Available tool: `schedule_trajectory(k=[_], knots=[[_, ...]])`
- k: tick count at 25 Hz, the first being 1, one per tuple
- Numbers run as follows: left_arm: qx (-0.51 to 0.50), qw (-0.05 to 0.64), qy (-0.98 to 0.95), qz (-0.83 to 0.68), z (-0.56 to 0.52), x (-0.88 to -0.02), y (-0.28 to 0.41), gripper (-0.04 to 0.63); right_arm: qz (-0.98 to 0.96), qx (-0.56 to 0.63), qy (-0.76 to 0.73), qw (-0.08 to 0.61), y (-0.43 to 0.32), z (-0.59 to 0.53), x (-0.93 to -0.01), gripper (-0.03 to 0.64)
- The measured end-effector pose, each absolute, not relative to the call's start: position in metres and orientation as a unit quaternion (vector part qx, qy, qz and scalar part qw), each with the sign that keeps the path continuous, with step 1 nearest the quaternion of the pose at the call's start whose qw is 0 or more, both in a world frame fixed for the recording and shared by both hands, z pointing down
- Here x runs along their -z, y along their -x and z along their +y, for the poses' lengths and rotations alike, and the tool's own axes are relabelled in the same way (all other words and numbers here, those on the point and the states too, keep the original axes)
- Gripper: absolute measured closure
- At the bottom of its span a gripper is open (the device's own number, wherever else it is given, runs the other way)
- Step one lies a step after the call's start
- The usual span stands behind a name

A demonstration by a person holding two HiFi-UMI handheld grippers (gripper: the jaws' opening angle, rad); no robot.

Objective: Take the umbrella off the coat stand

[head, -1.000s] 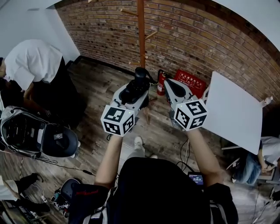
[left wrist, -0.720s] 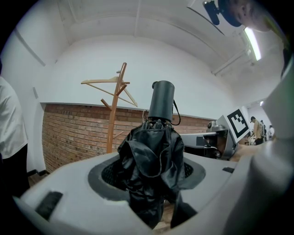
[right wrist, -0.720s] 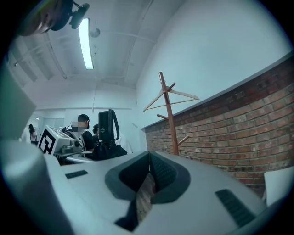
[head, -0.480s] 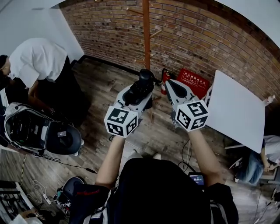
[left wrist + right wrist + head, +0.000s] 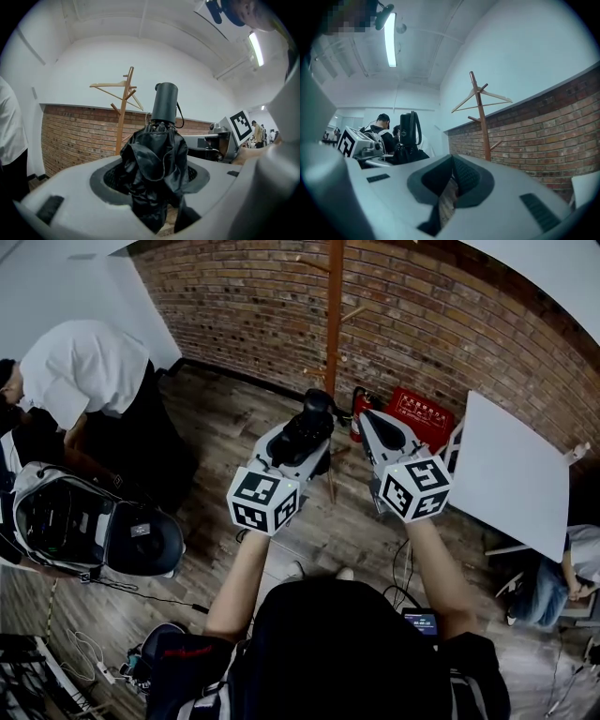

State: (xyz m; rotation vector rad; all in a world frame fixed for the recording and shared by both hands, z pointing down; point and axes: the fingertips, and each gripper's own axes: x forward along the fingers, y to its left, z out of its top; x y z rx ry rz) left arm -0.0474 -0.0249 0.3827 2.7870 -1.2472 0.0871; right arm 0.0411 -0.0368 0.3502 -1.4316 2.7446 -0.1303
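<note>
A folded black umbrella [image 5: 306, 430] stands upright between the jaws of my left gripper [image 5: 314, 420], which is shut on its fabric bundle [image 5: 154, 164]. The umbrella's cylindrical handle [image 5: 166, 102] points up. It hangs free of the wooden coat stand [image 5: 334, 315], which stands by the brick wall beyond both grippers. In the left gripper view the coat stand [image 5: 123, 108] shows bare pegs. My right gripper [image 5: 368, 420] is held level beside the left one. Its jaws [image 5: 451, 161] are shut with nothing between them, and this view shows the umbrella [image 5: 408, 133] at the left.
A person in a white shirt [image 5: 80, 371] bends over at the left, above a backpack and helmet [image 5: 94, 526] on the wooden floor. A red box [image 5: 422, 416] and fire extinguisher [image 5: 359, 420] sit by the wall. A white board [image 5: 506, 474] leans at the right.
Both grippers have drifted slightly right in the head view, the umbrella still in the left one. The coat stand now shows farther right in the picture.
</note>
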Motion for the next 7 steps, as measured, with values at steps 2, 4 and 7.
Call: schedule_trajectory(k=[2, 4, 7], knots=[[-0.027, 0.045, -0.913, -0.405, -0.026, -0.382, 0.054, 0.328, 0.884, 0.041, 0.466, 0.021, -0.035, -0.037, -0.35, 0.588], [-0.025, 0.046, -0.914, -0.401, -0.028, -0.382, 0.062, 0.328, 0.882, 0.041, 0.47, 0.02, -0.029, -0.037, -0.35, 0.588], [-0.023, 0.047, -0.916, -0.398, -0.029, -0.383, 0.075, 0.328, 0.879, 0.039, 0.475, 0.017, -0.017, -0.037, -0.351, 0.588]])
